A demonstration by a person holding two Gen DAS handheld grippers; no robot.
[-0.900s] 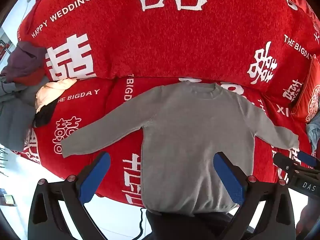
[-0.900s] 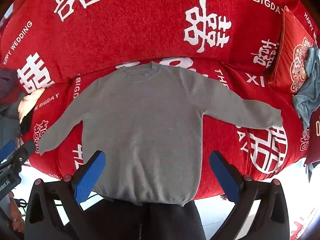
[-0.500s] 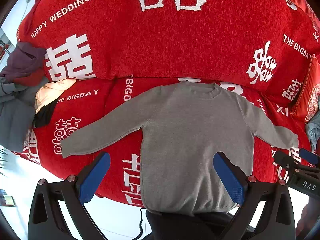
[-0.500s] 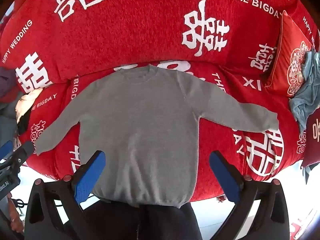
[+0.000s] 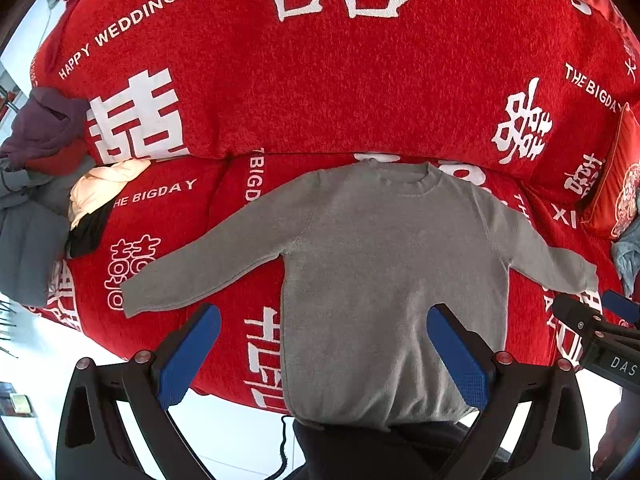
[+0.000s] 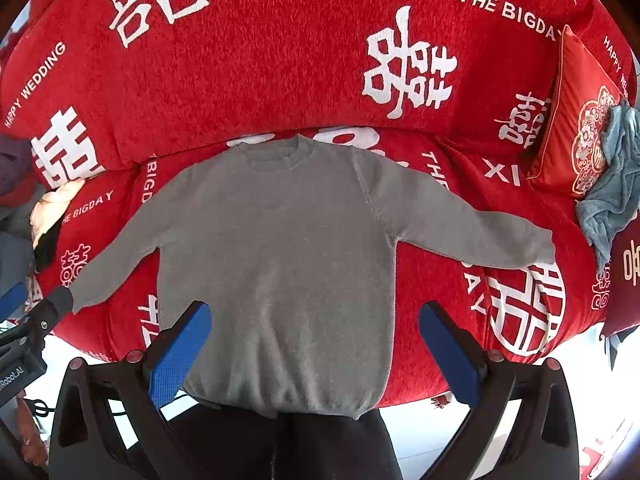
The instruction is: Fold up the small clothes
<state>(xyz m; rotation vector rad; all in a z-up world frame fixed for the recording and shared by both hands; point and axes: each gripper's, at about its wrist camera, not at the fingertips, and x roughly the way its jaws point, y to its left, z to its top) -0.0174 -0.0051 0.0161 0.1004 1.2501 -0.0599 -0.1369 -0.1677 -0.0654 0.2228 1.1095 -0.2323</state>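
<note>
A small grey sweater lies flat on the red sofa seat, front up, collar toward the backrest and both sleeves spread out; it also shows in the right wrist view. Its hem hangs over the seat's front edge. My left gripper is open and empty, held above the hem on the sweater's left side. My right gripper is open and empty above the lower part of the body. The right gripper's tip shows at the edge of the left wrist view, near the right cuff.
The sofa has a red cover with white wedding lettering. A pile of other clothes lies at its left end. A red cushion and a blue-grey cloth sit at the right end. Dark trouser legs stand below.
Both views have shifted slightly; the right wrist view has drifted right and a little lower on the sweater. The sweater has not moved and both grippers stay open.
</note>
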